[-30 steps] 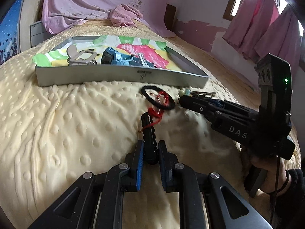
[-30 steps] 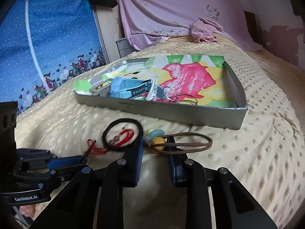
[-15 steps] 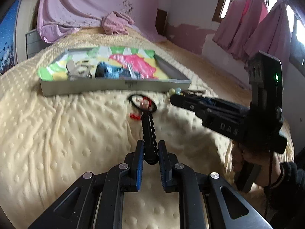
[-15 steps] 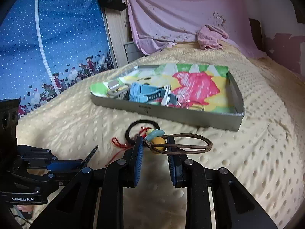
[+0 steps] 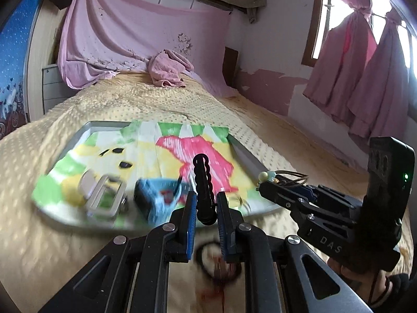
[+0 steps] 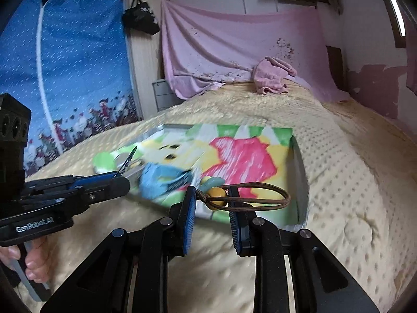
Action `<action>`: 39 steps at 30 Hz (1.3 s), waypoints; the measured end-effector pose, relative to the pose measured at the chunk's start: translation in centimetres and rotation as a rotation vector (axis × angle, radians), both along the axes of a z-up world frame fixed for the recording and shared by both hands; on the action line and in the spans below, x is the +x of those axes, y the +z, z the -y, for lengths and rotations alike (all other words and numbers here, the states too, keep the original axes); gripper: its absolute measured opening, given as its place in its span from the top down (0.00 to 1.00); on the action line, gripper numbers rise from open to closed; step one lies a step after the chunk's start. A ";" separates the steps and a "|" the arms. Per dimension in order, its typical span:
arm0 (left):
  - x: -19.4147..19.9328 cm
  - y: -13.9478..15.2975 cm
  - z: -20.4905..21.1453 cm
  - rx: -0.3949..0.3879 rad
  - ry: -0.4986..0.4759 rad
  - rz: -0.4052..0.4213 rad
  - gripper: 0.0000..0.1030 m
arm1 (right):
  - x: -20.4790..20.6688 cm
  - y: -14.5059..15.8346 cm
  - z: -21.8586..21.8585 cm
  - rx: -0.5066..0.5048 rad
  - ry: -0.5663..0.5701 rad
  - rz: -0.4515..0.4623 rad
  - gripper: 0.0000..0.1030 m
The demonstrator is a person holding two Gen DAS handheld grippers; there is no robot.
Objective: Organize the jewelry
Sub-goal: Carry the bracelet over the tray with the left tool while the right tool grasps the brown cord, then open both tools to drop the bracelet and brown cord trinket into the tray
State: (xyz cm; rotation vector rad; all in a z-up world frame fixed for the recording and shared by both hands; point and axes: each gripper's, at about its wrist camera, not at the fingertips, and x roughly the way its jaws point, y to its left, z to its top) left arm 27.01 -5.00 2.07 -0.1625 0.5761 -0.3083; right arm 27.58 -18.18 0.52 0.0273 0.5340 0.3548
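My left gripper (image 5: 206, 195) is shut on a black wavy hair clip (image 5: 202, 172), which sticks up from the jaws in front of the grey tray (image 5: 246, 154). Between the pads of my shut right gripper (image 6: 211, 193) is a brown elastic hair tie (image 6: 263, 197) with a yellow bead (image 6: 217, 199), held over the tray's near edge (image 6: 299, 161). Each gripper shows in the other's view: the right gripper (image 5: 263, 187) with its beaded tie (image 5: 269, 176), the left gripper (image 6: 125, 180) with the clip (image 6: 130, 156). A black hair ring with red cord (image 5: 208, 260) lies on the bedspread below my left gripper.
The tray is lined with colourful paper and holds a blue watch (image 5: 156, 200) and a silver buckle-like piece (image 5: 104, 195). It rests on a yellow dotted bedspread (image 6: 351, 182). A pink cloth (image 5: 168, 71) lies at the bed's head. A hand (image 6: 34, 260) grips the left handle.
Both grippers have risen and moved towards the tray with their items. The black clip has come up off the bedspread. The black ring with red cord stays on the bed.
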 end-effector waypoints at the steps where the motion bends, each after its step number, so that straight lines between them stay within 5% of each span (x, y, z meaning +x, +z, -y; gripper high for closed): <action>1: 0.7 -0.1 0.2 -0.001 -0.005 -0.007 0.86 | 1.0 0.0 0.1 0.000 -0.007 -0.003 0.79; 15: 6.4 -3.9 1.8 0.008 -0.014 -0.249 0.86 | 7.1 -2.9 -0.1 -0.079 -0.058 -0.194 0.79; 24: 6.2 -4.0 0.7 -0.019 0.002 -0.250 0.86 | 7.3 -4.0 -0.2 -0.094 -0.043 -0.249 0.75; 28: 5.2 -3.6 0.6 0.000 0.014 -0.216 0.84 | 6.4 -3.8 0.5 -0.080 -0.057 -0.230 0.59; 36: 2.4 -2.9 -0.5 -0.052 0.037 -0.142 0.57 | 2.6 -2.2 2.5 -0.011 -0.096 -0.104 0.48; 39: 0.8 -2.4 -1.0 -0.066 0.065 -0.086 0.37 | 1.2 -1.7 3.2 0.018 -0.117 -0.058 0.39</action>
